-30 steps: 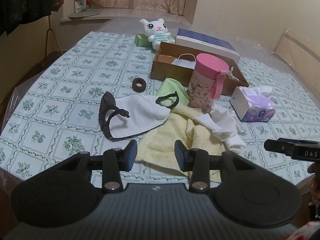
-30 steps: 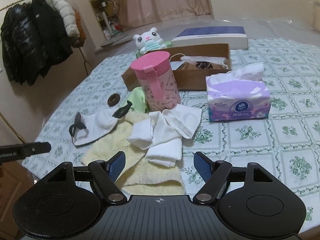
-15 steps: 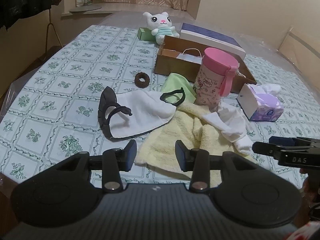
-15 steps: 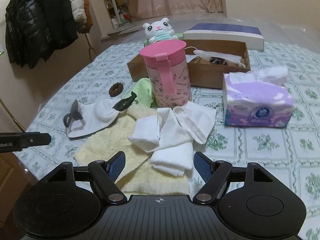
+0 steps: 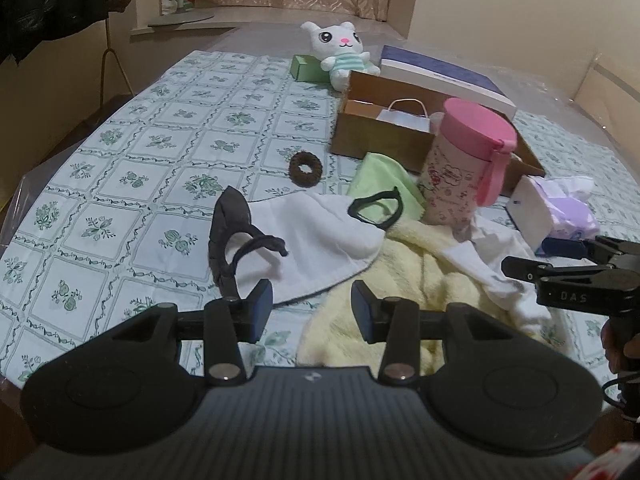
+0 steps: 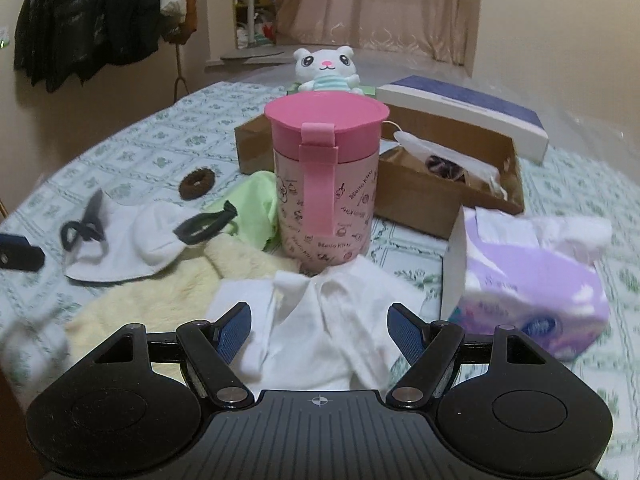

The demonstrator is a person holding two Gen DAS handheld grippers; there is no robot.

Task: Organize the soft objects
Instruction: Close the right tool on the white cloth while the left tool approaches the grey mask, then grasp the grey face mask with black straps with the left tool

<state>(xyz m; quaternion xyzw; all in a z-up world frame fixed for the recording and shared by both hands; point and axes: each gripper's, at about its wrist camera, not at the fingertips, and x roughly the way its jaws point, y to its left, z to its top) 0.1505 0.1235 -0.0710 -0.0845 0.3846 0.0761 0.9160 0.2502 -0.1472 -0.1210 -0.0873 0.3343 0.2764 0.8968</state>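
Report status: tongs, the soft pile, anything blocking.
Left tongs open, empty, over the yellow towel edge. Right tongs open wide over the white cloth, not gripping. Pink cup stands on the pile.

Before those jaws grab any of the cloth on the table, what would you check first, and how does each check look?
1. Right gripper jaws open and empty: ok.
2. Left gripper jaws open and empty: ok.
3. White cloth lies between the right jaws' line of reach: ok.
4. White cloth free of other things: not ok, the pink cup appears to stand on its far edge.
5. Yellow towel free to lift: not ok, the white cloth and the mask overlap it.
6. Room left in the cardboard box: cannot tell.
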